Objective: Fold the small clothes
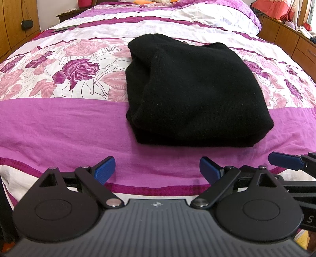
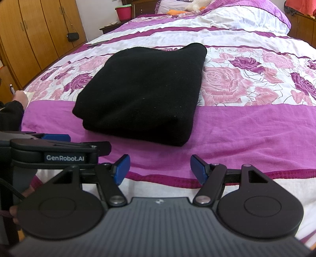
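Observation:
A black knitted garment (image 1: pixel 193 93) lies folded into a thick rectangle on the bed; it also shows in the right wrist view (image 2: pixel 144 93). My left gripper (image 1: pixel 157 171) is open and empty, a short way in front of the garment's near edge. My right gripper (image 2: pixel 160 168) is open and empty, also just short of the garment. The right gripper's blue finger (image 1: pixel 284 159) shows at the right edge of the left wrist view. The left gripper's body (image 2: pixel 53 153) shows at the left of the right wrist view.
The bed has a purple, white and rose-print cover (image 1: pixel 59 122). Wooden wardrobes (image 2: pixel 29 39) stand on the left, wooden drawers (image 1: pixel 292 39) on the right. A person's hand with a pen (image 2: pixel 18 96) is at the left bed edge. A pillow (image 2: pixel 246 17) lies at the far end.

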The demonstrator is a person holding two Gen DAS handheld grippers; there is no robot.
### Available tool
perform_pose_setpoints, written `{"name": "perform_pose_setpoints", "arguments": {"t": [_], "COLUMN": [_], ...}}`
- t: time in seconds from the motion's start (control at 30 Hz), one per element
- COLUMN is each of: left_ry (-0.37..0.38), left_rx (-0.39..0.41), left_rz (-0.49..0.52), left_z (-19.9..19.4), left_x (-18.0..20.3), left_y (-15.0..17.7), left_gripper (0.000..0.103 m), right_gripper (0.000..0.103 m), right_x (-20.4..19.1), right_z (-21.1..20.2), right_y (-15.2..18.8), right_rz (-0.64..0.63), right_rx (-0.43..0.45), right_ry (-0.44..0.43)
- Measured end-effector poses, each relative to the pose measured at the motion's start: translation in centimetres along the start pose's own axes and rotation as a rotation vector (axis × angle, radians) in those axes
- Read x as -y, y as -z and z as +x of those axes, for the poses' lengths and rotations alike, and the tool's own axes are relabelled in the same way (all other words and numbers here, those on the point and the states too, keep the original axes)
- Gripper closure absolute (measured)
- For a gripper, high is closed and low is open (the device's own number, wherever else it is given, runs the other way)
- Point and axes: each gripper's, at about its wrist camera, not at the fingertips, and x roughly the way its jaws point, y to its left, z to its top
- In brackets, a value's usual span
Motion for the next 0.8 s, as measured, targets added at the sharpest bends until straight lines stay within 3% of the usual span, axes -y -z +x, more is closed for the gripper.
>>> {"name": "perform_pose_setpoints", "arguments": {"t": [0.8], "left_ry": [-0.004], "left_rx": [-0.004], "left_rz": [0.006], "left_z": [0.03], "left_x": [-0.01], "left_y": [0.11], "left_gripper": [0.008], "right_gripper": [0.034], "right_x": [0.04], "right_z": [-0.03], "right_y": [-0.02], "right_rz": [0.003], "right_rx": [0.0], "right_ry": [-0.004]}}
